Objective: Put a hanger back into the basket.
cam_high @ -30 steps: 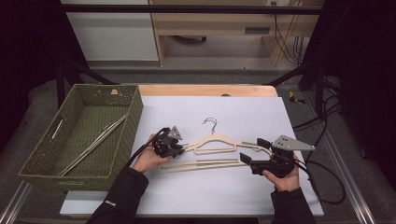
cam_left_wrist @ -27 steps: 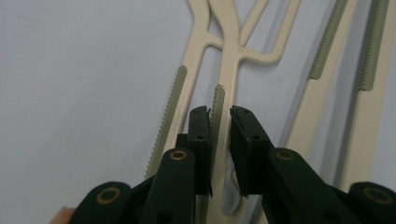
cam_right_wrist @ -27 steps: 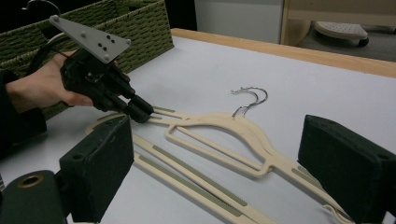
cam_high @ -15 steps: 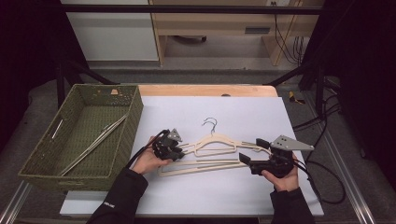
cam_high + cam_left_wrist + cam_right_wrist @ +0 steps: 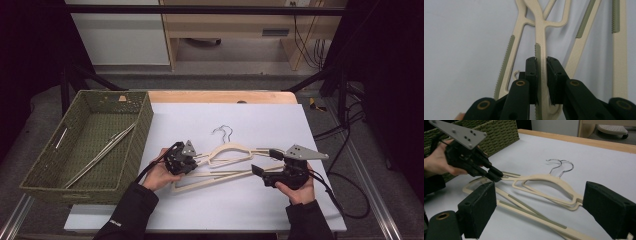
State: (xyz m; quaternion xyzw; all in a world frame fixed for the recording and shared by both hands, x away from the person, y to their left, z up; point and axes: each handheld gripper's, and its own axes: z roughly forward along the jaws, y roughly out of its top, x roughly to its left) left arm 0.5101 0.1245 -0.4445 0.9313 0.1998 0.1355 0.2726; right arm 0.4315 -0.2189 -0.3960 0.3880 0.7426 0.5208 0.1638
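2 cream hangers [image 5: 227,160] lie stacked mid-table on the white sheet [image 5: 260,120], long axis approx 9-to-3, hooks pointing 12. Left gripper [image 5: 192,161] sits at the 9 o'clock end, jaws clamped on 1 hanger arm [image 5: 541,75]. Right gripper [image 5: 264,162] at the 3 o'clock end, jaws wide apart, straddling the hanger tips, not gripping yet. Basket [image 5: 37,175] is at 9 of the hangers, so left hand is nearer; likely next move is leftward.
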